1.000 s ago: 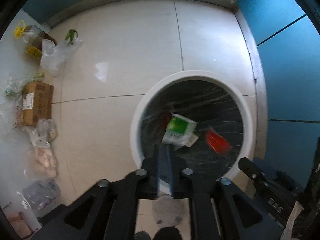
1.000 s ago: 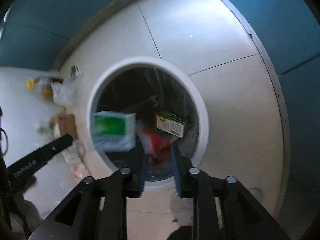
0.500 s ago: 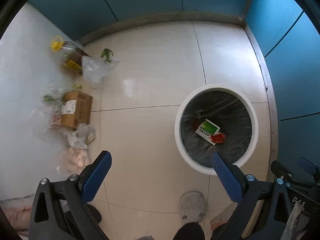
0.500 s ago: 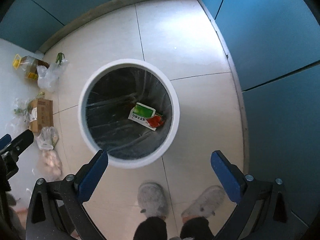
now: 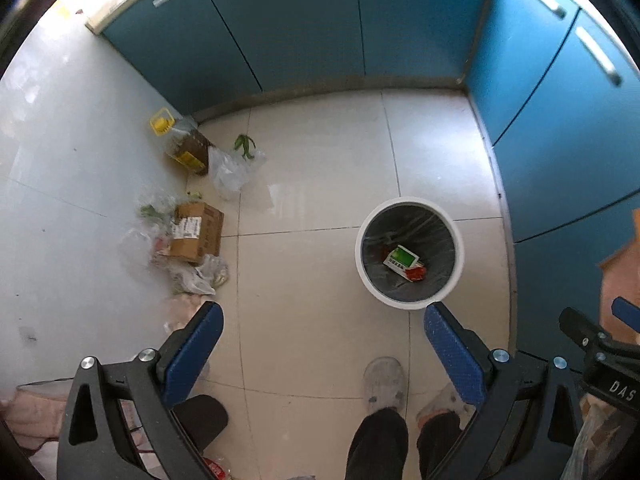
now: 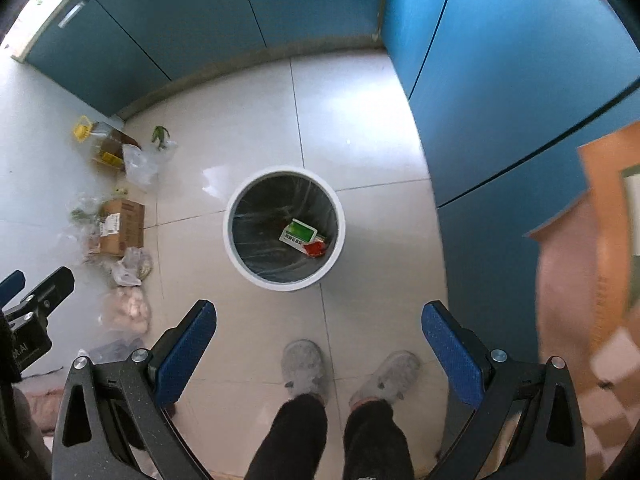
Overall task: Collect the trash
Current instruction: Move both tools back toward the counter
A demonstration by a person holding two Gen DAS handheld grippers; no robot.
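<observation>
A white round trash bin [image 5: 456, 240] [image 6: 338, 216] with a black liner stands on the tiled floor. Inside lie a green and white box [image 5: 401, 259] [image 6: 299, 232] and a red wrapper [image 5: 415, 273] [image 6: 314, 247]. My left gripper [image 5: 322, 322] is open and empty, high above the floor, left of the bin. My right gripper [image 6: 319, 322] is open and empty, high above the floor, on the near side of the bin.
Along the left wall lie a cardboard box [image 5: 196, 232] [image 6: 120, 228], an oil bottle [image 5: 182, 144] [image 6: 100, 144], plastic bags [image 5: 232, 168] [image 6: 140, 164] and green scraps. Blue cabinets [image 5: 320, 20] [image 6: 520, 60] run behind and right. The person's slippered feet [image 6: 304, 368] stand below.
Both grippers opened from shut and let the boxes drop into the bin. Both then rose far above the bin, so it looks much smaller.
</observation>
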